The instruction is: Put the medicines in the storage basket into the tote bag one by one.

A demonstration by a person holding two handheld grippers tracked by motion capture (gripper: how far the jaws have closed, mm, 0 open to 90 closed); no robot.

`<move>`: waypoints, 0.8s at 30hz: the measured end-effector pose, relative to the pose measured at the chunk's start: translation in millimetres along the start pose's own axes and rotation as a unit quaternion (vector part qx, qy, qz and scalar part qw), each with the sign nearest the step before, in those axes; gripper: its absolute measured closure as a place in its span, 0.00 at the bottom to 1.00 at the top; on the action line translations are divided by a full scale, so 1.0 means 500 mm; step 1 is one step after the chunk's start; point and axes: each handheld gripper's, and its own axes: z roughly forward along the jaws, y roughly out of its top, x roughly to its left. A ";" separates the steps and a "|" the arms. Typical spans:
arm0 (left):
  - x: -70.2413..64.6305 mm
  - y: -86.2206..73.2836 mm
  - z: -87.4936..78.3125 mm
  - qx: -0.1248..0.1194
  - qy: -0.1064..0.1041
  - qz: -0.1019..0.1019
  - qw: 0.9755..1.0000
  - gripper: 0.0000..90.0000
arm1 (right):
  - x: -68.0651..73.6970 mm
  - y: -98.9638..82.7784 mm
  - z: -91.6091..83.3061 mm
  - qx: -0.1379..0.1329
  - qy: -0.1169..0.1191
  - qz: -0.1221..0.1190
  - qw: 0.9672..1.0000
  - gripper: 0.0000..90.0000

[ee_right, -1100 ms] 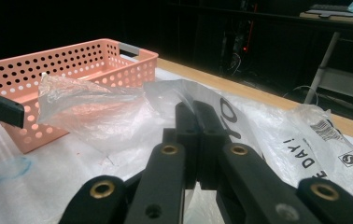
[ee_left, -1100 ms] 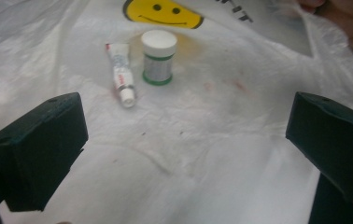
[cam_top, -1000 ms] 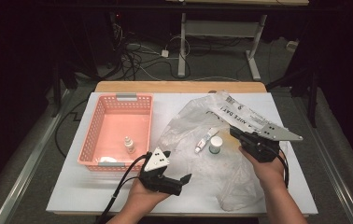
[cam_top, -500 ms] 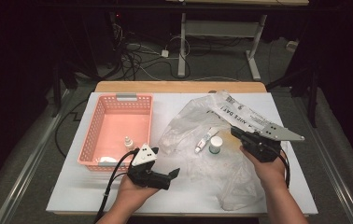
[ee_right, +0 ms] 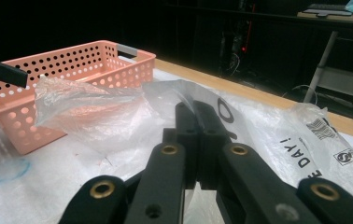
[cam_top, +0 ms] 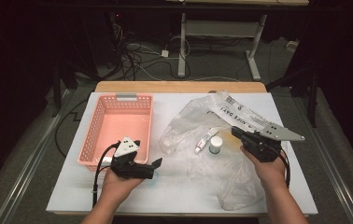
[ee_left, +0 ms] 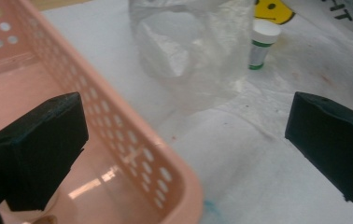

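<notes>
Plastic bag (cam_top: 221, 158) pinched in right claw (cam_top: 238, 134), left claw (cam_top: 152, 164) wide apart

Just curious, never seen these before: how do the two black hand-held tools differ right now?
The left tool has its jaws wide apart with nothing between them, beside the pink basket. The right tool is shut, pinching the clear plastic bag. The left one lies low near the basket's front corner; the right is raised over the bag. Both are black, each in one hand.

Left gripper view: pink basket (ee_left: 118, 135) cut off at left and bottom edges, white-capped bottle (ee_left: 261, 44) blurred, label unreadable behind the plastic bag (ee_left: 193, 51).
</notes>
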 end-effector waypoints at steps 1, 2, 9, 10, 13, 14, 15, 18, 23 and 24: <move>0.006 -0.001 -0.002 -0.001 0.005 -0.003 1.000 0.00 | 0.000 0.000 0.000 -0.001 0.000 0.001 1.000 1.00; 0.011 -0.002 -0.005 -0.001 0.009 -0.006 1.000 0.00 | 0.000 0.000 -0.001 -0.001 0.000 0.000 1.000 1.00; 0.046 -0.009 -0.019 -0.005 0.022 -0.028 0.999 0.00 | 0.001 0.000 0.000 0.001 0.000 -0.001 1.000 1.00; 0.050 -0.010 -0.020 -0.005 0.024 -0.029 0.999 0.00 | 0.000 0.000 0.000 0.000 0.001 -0.002 1.000 1.00; 0.060 -0.011 -0.023 -0.002 0.033 -0.030 0.999 0.00 | -0.001 0.000 0.000 -0.001 0.000 0.001 1.000 1.00; 0.063 -0.012 -0.024 -0.001 0.035 -0.031 0.999 0.00 | -0.002 0.000 0.000 -0.001 0.000 0.001 1.000 1.00; 0.065 -0.012 -0.026 -0.002 0.037 -0.034 0.999 0.00 | -0.002 0.000 0.000 -0.001 -0.001 0.001 1.000 1.00; 0.074 -0.013 -0.033 -0.006 0.036 -0.043 0.998 0.00 | -0.001 0.000 -0.001 -0.001 0.000 0.001 1.000 1.00; 0.088 -0.011 -0.044 0.001 0.041 -0.047 0.998 0.00 | -0.001 0.001 -0.001 -0.001 0.000 0.001 1.000 1.00; 0.090 -0.010 -0.046 0.002 0.042 -0.046 0.998 0.00 | 0.000 0.001 -0.002 -0.001 0.000 0.002 1.000 1.00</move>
